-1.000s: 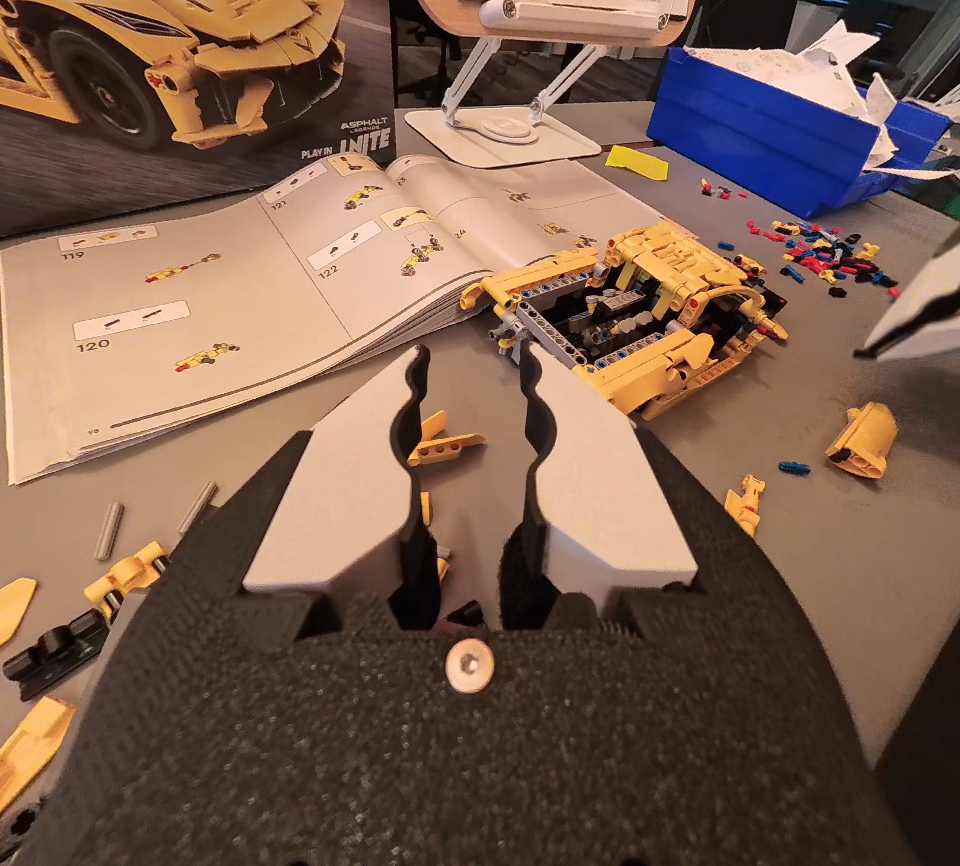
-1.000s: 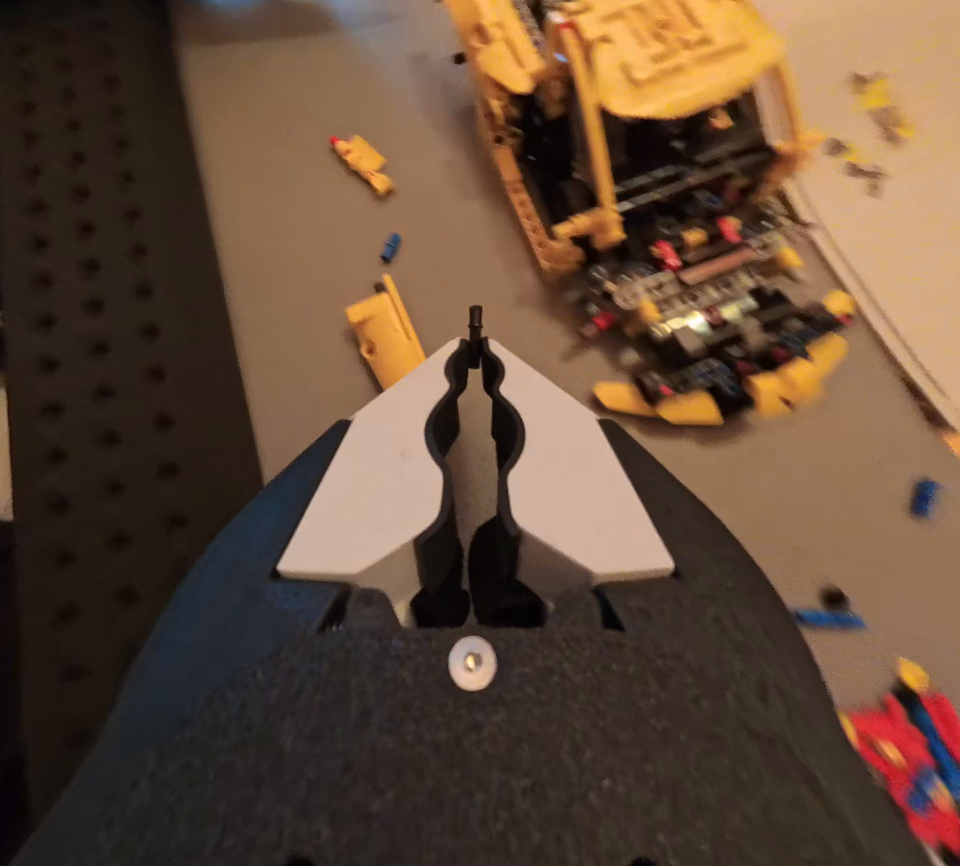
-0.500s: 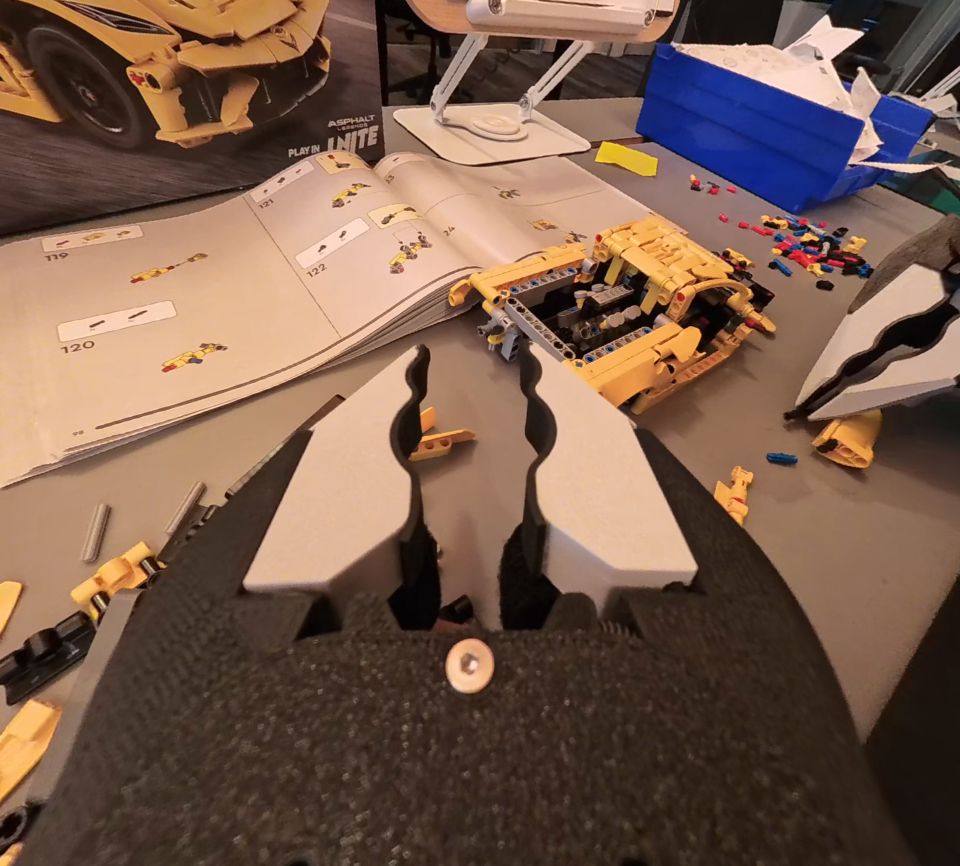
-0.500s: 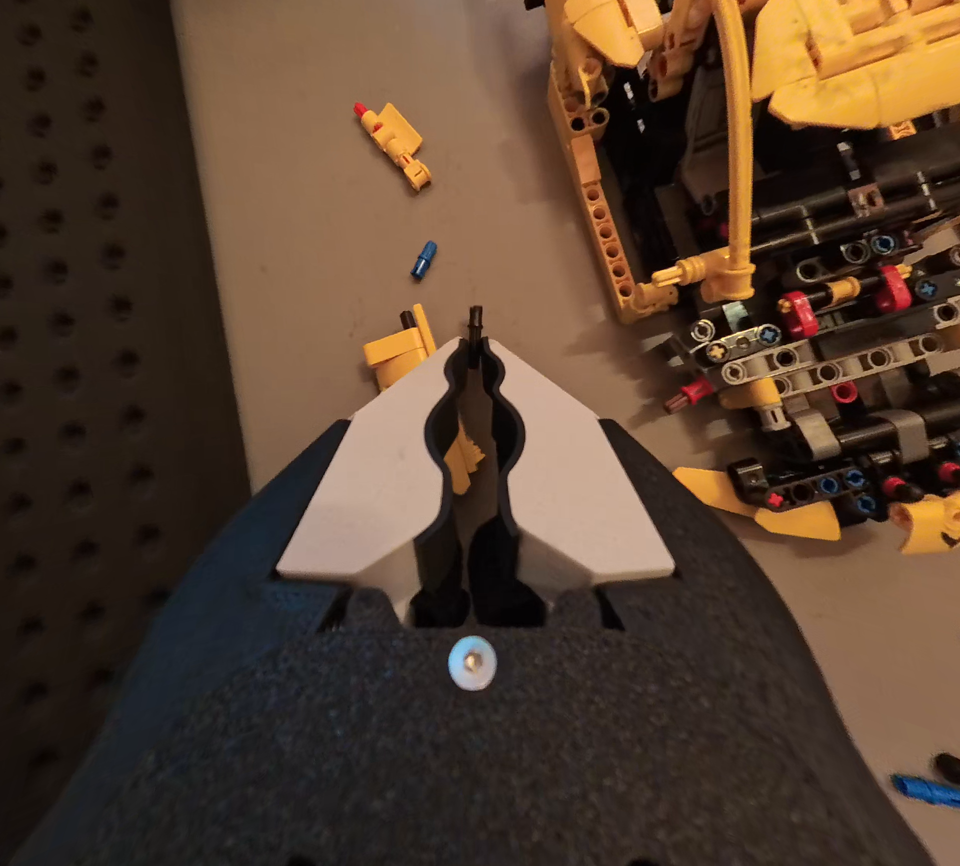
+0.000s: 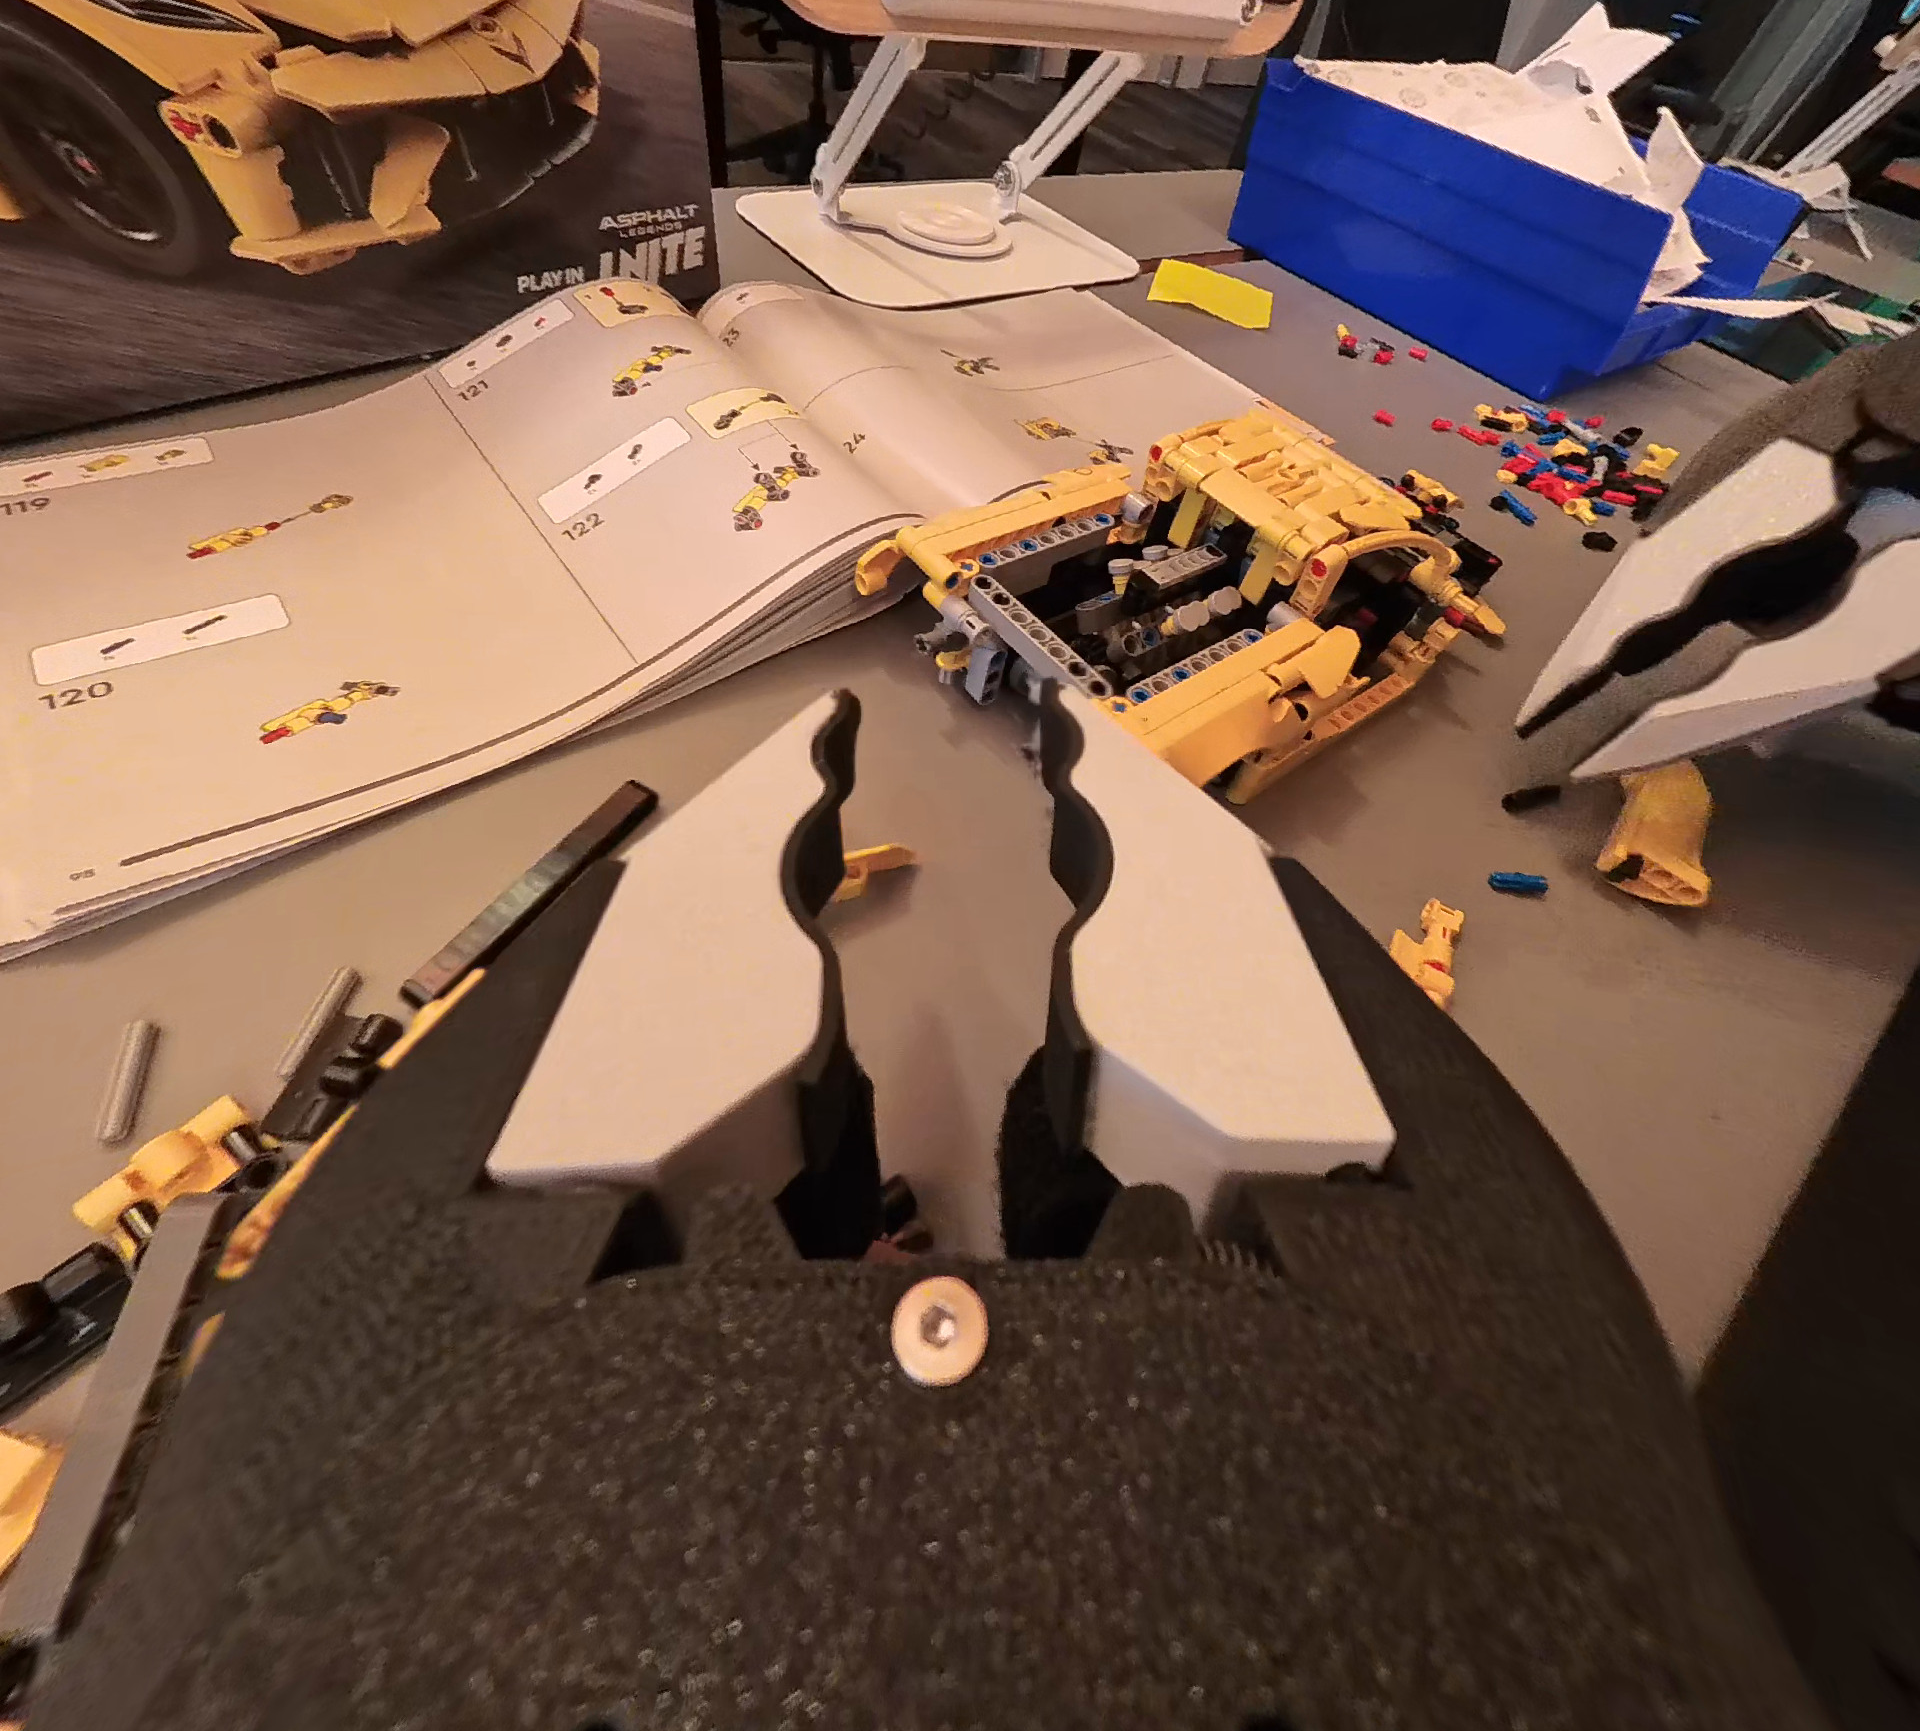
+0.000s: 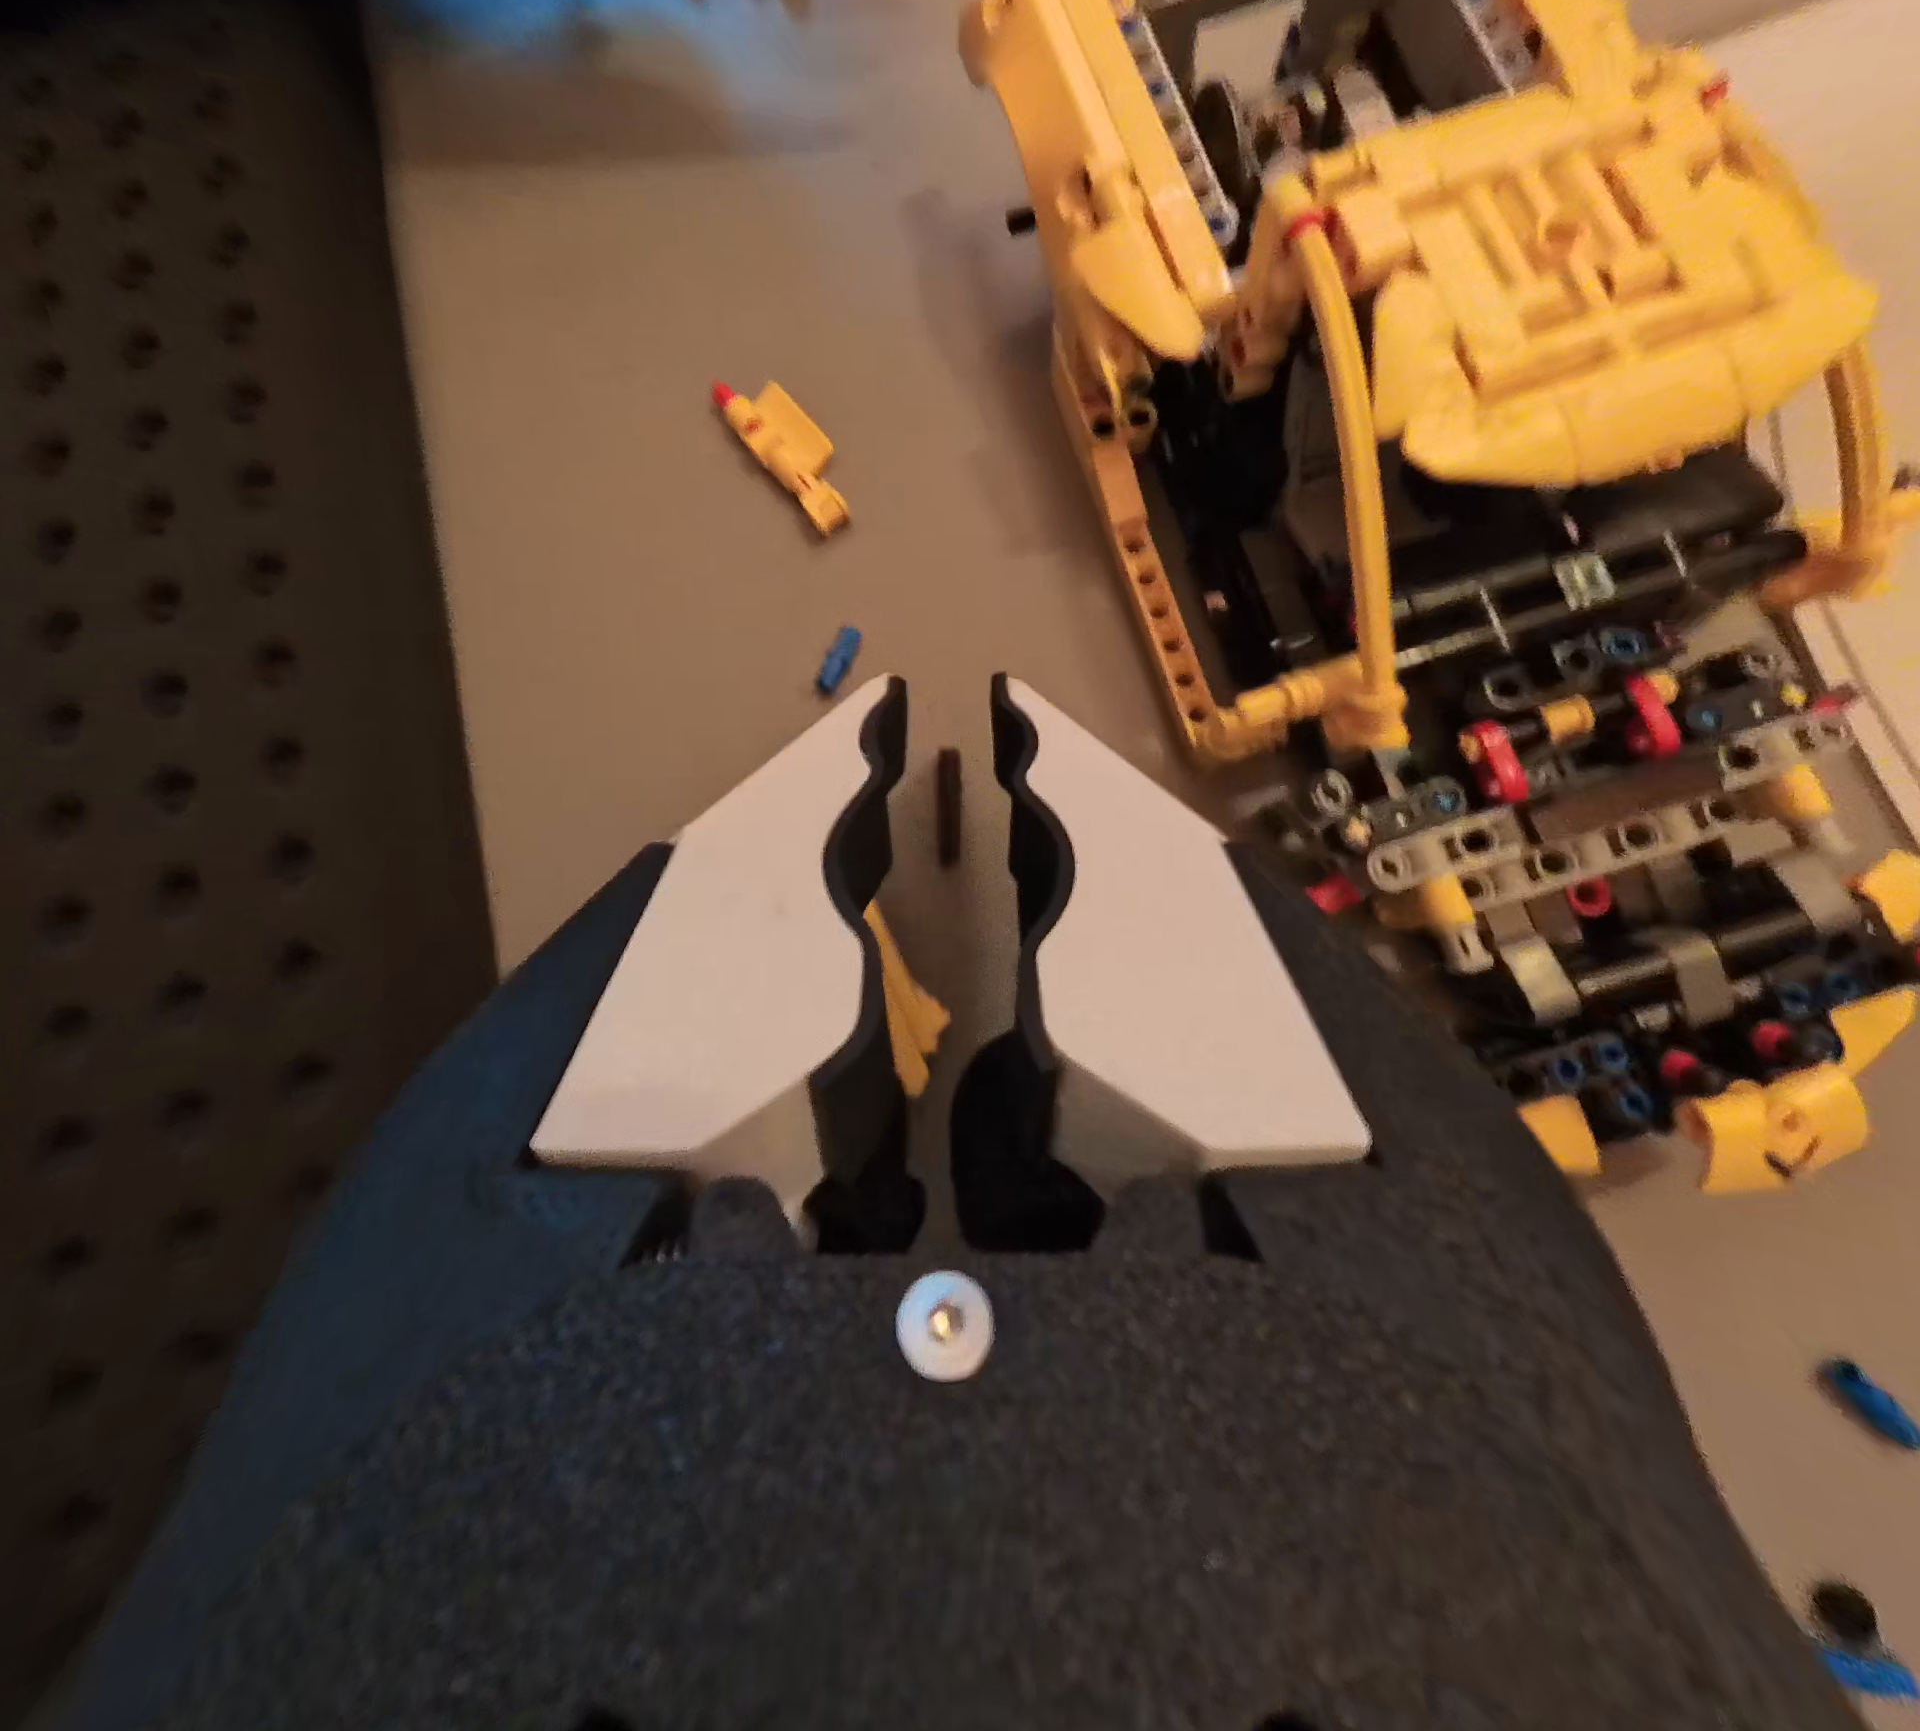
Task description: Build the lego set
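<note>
Right wrist view: both jaws apart; black pin (image 6: 948, 806) between, blue pin (image 6: 837, 659) beside.

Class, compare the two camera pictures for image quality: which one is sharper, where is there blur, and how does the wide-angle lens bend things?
Left wrist view: mostly sharp, the instruction booklet and yellow car model crisp; wide-angle bending curves the booklet's near edge. Right wrist view: motion blur smears the car model and the loose pieces at the top; the grey fingers stay clearer; lighting looks dimmer and warmer.

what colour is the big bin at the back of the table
Blue, with white crumpled paper inside; the bin shows best in the left wrist view.
</note>
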`<state>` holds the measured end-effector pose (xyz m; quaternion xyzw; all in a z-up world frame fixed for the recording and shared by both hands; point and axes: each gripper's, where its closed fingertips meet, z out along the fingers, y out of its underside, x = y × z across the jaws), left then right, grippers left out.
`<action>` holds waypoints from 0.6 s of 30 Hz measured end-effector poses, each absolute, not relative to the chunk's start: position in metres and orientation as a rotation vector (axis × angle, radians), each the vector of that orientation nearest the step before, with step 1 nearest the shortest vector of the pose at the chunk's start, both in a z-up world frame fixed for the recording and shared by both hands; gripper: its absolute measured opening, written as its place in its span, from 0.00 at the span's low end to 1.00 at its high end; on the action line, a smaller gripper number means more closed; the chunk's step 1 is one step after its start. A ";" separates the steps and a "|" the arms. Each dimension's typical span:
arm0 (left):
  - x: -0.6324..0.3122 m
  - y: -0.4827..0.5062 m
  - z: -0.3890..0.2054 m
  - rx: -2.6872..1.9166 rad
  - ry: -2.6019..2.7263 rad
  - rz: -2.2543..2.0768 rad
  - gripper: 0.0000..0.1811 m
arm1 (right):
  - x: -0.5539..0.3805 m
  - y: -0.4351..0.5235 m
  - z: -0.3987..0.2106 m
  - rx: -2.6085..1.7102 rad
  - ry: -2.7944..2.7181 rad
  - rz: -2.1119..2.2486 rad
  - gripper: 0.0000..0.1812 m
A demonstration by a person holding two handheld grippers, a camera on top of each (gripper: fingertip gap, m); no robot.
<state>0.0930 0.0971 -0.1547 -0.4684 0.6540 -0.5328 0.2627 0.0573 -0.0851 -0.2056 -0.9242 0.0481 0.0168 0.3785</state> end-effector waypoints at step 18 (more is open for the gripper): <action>0.018 0.003 -0.182 -0.805 2.391 -1.599 0.15 | 0.030 -0.027 -0.232 -2.424 -0.238 0.021 0.05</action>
